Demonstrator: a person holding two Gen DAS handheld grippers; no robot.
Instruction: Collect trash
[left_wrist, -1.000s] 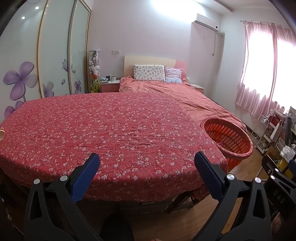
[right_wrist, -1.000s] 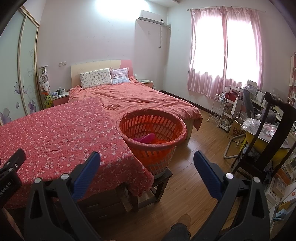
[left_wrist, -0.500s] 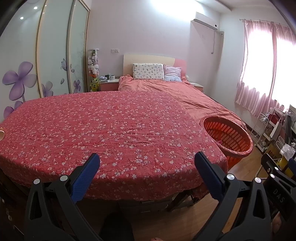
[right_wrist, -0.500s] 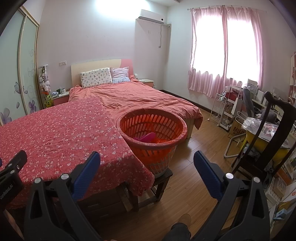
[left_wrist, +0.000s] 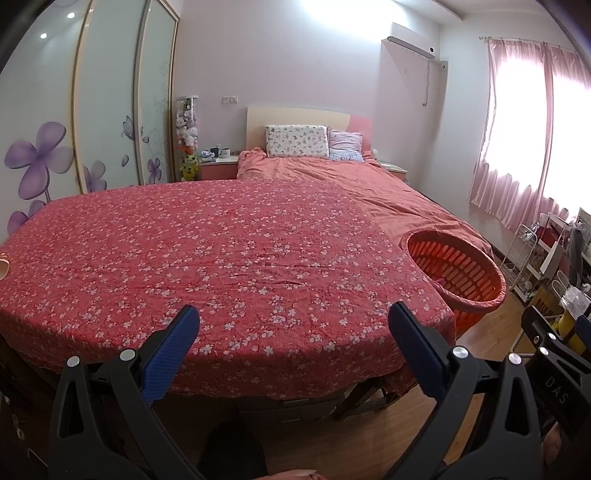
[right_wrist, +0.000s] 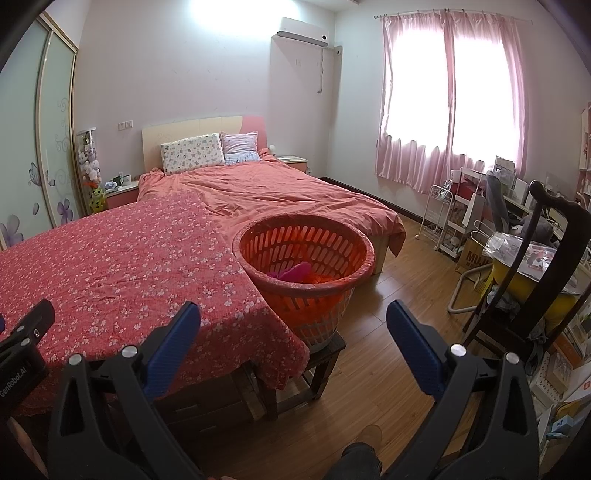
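Observation:
An orange slatted basket (right_wrist: 304, 258) stands on a dark wooden stool (right_wrist: 325, 354) at the right end of a table under a red flowered cloth (right_wrist: 122, 266). Pink and orange things (right_wrist: 291, 274) lie inside it. In the left wrist view the basket (left_wrist: 456, 271) sits at the right, beyond the cloth (left_wrist: 229, 266). A pale cup-like object (left_wrist: 3, 266) shows at the cloth's far left edge. My left gripper (left_wrist: 293, 345) is open and empty over the cloth's near edge. My right gripper (right_wrist: 293, 341) is open and empty, in front of the basket.
A bed (right_wrist: 280, 195) with an orange cover and pillows lies behind the table. A dark wooden chair (right_wrist: 535, 280) and a cluttered desk (right_wrist: 517, 206) stand on the right. A white wire rack (right_wrist: 437, 218) is under the pink curtains. Wood floor (right_wrist: 388, 369) lies open around the stool.
Both views have shifted only slightly; the basket sits a touch lower in the left wrist view. Both grippers stay open and empty.

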